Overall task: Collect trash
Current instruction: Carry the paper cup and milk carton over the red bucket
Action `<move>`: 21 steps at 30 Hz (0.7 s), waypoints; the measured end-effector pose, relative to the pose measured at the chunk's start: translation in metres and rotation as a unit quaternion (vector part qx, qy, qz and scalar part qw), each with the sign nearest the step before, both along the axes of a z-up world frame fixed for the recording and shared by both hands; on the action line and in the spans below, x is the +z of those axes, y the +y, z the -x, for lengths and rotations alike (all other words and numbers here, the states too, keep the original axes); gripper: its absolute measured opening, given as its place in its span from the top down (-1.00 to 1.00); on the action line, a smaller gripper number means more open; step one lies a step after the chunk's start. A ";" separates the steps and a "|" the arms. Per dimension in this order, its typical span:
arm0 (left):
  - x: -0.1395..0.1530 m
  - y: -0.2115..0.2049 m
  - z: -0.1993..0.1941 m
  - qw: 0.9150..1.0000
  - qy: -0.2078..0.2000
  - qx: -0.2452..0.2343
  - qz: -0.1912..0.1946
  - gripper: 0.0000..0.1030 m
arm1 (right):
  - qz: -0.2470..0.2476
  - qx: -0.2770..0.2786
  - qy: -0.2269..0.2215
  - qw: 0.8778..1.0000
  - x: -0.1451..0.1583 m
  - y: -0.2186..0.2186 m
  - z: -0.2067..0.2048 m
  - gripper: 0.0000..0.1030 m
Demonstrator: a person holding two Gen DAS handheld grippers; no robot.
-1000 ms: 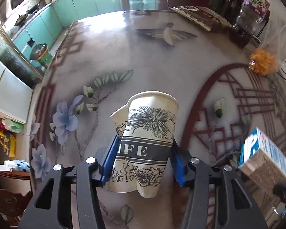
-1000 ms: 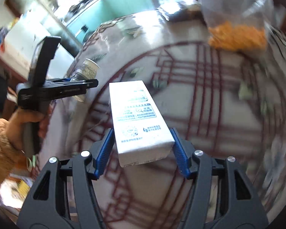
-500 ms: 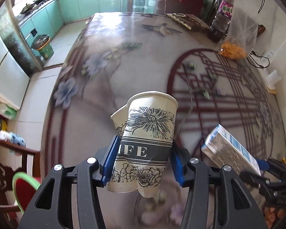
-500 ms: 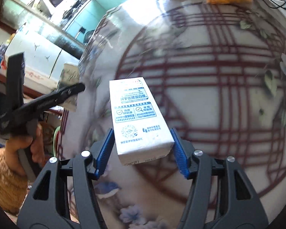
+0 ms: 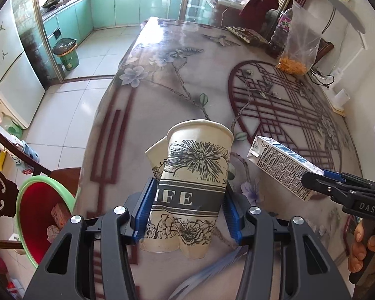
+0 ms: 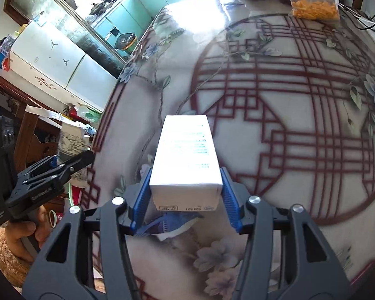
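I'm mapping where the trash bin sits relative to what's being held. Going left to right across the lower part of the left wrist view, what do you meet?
Green-rimmed red bin → crushed paper cup in the left gripper → milk carton → right gripper holding it.

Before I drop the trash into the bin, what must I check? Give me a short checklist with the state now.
1. Left tongs grip the paper cups: ok.
2. Right tongs grip the carton: ok.
3. Bin with the green rim is open: ok.
4. Cups are over the bin: not ok, they are over the table; the bin is to the left.
5. Carton is over the bin: not ok.
6. Room left in the bin: cannot tell.
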State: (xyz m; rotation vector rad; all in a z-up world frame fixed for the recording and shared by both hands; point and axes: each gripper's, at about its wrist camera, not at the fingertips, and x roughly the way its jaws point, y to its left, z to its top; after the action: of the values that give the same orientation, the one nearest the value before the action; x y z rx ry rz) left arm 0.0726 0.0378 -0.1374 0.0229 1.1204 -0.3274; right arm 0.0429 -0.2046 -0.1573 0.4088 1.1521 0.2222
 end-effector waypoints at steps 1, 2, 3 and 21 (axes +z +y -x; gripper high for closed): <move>0.001 0.002 0.002 1.000 -0.003 -0.003 0.000 0.07 | 0.004 -0.002 0.002 1.000 -0.001 0.005 0.002 0.01; 0.001 0.007 0.005 1.000 -0.006 -0.006 0.000 0.07 | 0.007 -0.004 0.004 1.000 0.000 0.008 0.004 0.01; 0.002 0.010 0.006 1.000 -0.006 -0.008 0.003 0.07 | 0.009 -0.004 0.006 1.000 -0.002 0.011 0.006 0.01; -0.007 0.073 0.018 1.000 0.000 -0.023 0.019 0.07 | 0.086 -0.030 0.004 0.996 0.021 0.078 0.037 0.01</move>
State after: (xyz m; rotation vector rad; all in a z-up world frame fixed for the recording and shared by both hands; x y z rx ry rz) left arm 0.0550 0.1112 -0.1449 0.0144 1.1144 -0.3901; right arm 0.0055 -0.1271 -0.1358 0.2919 1.1552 0.0690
